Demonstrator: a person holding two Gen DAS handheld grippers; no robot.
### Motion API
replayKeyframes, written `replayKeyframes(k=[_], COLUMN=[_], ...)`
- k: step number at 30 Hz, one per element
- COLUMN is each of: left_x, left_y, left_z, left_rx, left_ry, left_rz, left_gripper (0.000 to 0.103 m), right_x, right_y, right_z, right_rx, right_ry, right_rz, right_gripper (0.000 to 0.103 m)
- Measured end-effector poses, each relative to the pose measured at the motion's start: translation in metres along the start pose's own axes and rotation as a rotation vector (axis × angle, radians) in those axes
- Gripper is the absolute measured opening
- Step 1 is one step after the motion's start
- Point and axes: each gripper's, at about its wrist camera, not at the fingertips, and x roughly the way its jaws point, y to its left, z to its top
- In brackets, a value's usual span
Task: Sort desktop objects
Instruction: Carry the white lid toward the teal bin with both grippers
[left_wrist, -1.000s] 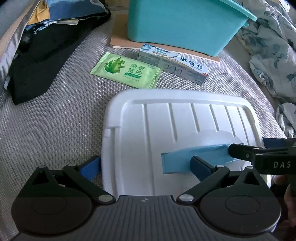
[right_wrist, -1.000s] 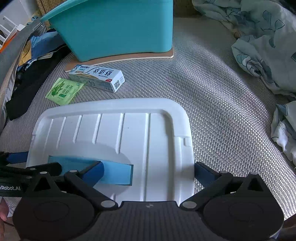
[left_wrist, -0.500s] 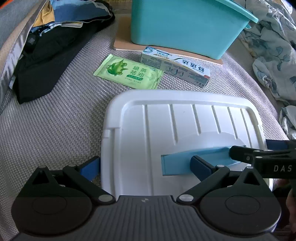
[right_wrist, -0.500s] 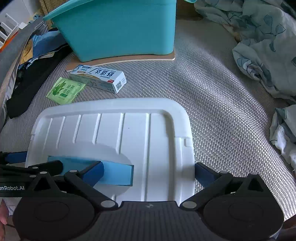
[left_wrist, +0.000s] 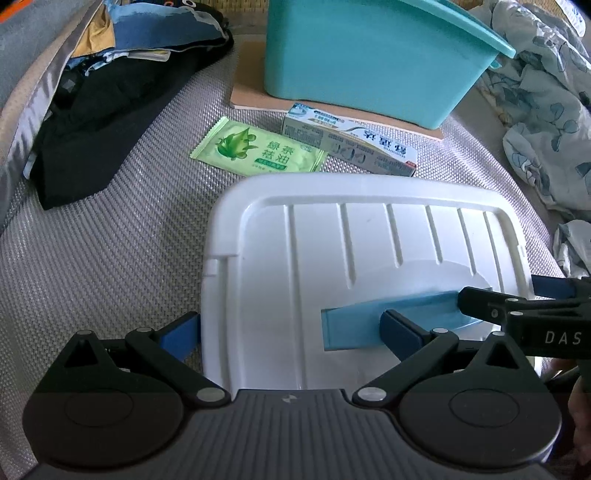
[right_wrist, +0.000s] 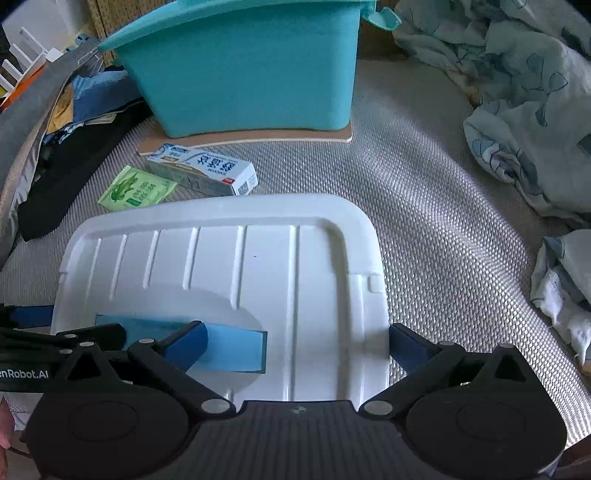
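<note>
Both grippers have carried the white lid (left_wrist: 354, 258) slightly closer to the teal bin (left_wrist: 369, 55), so capping it looks like the aim. Left gripper (left_wrist: 291, 328) and right gripper (right_wrist: 295, 343) each clamp one half of the lid, handle to side edge. Toothpaste box (left_wrist: 351, 147) and green sachet (left_wrist: 258, 151) lie unsorted beyond it

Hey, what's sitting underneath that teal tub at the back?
The teal tub stands on a thin tan board, whose edges stick out along the front. Under the board only the woven grey mat shows; anything beneath stays hidden.
</note>
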Motion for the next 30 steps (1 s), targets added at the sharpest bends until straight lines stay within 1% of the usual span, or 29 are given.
replayKeyframes(k=[13, 23, 30], left_x=[-0.011, -0.021, -0.026], left_y=[-0.003, -0.007, -0.007], left_z=[0.003, 0.005, 0.006], left_rx=[0.009, 0.026, 0.028], left_ry=[-0.055, -0.106, -0.134], left_rz=[0.013, 0.029, 0.027], left_gripper=[0.103, 0.103, 0.103], right_x=[0.002, -0.005, -0.011], right_y=[0.012, 0.013, 0.012], right_z=[0.009, 0.012, 0.015], right_rx=[-0.011, -0.005, -0.007], right_ry=[-0.056, -0.095, -0.122], right_rz=[0.002, 0.013, 0.015], right_gripper=[0.103, 0.103, 0.103])
